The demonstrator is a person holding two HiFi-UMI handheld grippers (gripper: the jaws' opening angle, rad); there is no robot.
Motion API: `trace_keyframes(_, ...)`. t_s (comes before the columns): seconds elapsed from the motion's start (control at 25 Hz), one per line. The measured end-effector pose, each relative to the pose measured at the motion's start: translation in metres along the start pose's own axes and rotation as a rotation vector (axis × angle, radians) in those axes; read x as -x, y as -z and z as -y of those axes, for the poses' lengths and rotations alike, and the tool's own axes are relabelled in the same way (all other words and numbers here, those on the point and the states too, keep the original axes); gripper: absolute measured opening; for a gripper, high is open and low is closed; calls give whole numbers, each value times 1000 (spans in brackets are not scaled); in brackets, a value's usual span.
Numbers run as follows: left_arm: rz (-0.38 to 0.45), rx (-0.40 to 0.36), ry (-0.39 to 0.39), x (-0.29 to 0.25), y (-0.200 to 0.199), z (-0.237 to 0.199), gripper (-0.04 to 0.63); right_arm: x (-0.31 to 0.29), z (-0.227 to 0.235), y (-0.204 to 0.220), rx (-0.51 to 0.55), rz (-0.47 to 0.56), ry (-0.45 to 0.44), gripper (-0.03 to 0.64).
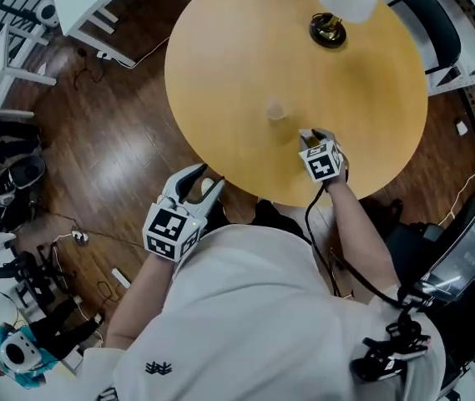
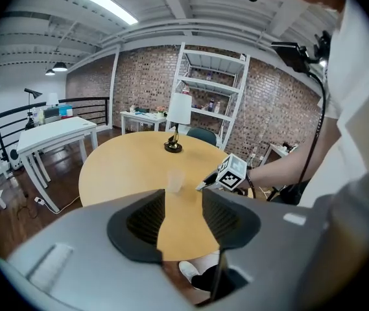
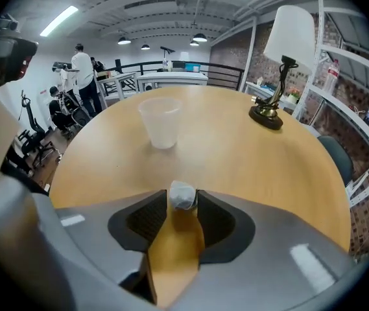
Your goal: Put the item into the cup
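Right claw (image 3: pixel 183 201) is clenched on the small pale item (image 3: pixel 183 193), so the pickup looks done. Ahead of its tips the cup (image 3: pixel 161 123) stands apart and looks unfilled; carrying over and dropping remain. Left claw (image 2: pixel 183 199) gapes, empty.

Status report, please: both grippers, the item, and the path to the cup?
Right gripper shut on small white item. Left gripper open, empty. Cup upright ahead on table, nothing between.
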State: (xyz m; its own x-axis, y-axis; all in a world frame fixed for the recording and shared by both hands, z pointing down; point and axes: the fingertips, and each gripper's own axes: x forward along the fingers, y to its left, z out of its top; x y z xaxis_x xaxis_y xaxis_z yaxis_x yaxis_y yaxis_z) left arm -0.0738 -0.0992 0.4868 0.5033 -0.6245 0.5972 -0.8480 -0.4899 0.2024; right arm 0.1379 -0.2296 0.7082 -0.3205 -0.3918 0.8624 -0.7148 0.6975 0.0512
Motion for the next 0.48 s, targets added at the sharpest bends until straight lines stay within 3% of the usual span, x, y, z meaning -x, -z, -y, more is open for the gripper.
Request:
trace_keyframes(0.16, 20, -15, 5, 5, -7, -22, 163, -3, 1, 1, -31, -11, 25, 59)
trace_keyframes(0.48, 41, -42, 60, 14, -8, -56, 163, 43, -11, -40, -84, 56, 88, 49)
